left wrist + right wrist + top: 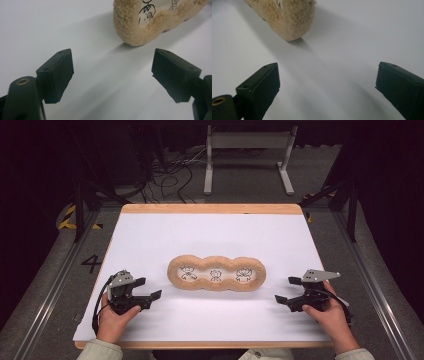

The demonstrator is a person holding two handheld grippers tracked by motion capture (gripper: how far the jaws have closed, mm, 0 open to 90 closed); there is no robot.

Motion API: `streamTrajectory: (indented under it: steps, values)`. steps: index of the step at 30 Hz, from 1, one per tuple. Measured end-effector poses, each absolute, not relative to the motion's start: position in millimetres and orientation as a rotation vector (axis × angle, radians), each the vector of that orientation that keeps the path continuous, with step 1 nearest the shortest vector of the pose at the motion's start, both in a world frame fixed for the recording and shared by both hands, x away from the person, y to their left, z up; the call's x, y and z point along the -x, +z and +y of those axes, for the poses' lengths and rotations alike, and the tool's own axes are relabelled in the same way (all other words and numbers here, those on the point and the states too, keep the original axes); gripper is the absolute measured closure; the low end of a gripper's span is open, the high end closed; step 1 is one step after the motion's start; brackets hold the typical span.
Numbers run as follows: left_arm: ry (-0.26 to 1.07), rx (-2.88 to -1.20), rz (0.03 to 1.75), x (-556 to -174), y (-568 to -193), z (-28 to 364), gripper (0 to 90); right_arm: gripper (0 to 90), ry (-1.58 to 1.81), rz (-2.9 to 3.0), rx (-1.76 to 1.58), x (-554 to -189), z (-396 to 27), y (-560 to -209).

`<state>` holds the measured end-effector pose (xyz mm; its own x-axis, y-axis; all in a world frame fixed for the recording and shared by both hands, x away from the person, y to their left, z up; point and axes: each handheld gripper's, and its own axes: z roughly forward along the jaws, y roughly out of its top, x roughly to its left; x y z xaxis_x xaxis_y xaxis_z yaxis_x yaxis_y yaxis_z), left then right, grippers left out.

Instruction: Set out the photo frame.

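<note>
Plainly, set out by item:

Fleece frame: a tan, fuzzy three-lobed frame (216,273) lies flat near the middle of the white tabletop (210,235), long side running left to right, with three small line-drawn figures showing in its openings.
Frame, left gripper view: its rounded end (132,27) sits ahead of the jaws, a little right of centre, apart from them; part of a drawn figure shows inside it.
Frame, right gripper view: the other rounded end (289,20) lies ahead and to the left of the jaws, casting a shadow on the white surface, not touched.
Left gripper: the left gripper (148,295) rests low at the tabletop's near left, held in the person's left hand (114,320), pointing toward the frame's left end; jaws spread wide with nothing between them.
Right gripper: the right gripper (288,290) sits at the near right in the right hand (327,316), aimed at the frame's right end; jaws wide apart, bare table between them.
Gap: both grippers stand near the frame, one at each end, neither in contact.
Table edge: a wooden rim (210,208) borders the far side.
</note>
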<state>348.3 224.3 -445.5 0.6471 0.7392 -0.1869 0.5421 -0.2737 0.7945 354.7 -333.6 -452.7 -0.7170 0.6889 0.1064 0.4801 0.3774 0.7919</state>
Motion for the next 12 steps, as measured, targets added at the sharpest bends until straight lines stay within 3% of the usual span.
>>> streamTrajectory:
  steps: [12]
  values:
    - [0.284, -1.965, 1.04, -351.4, -448.1, 223.1, 16.1, 6.5, 1.174, 2.42, -1.053, -356.3, -328.6, -456.2]
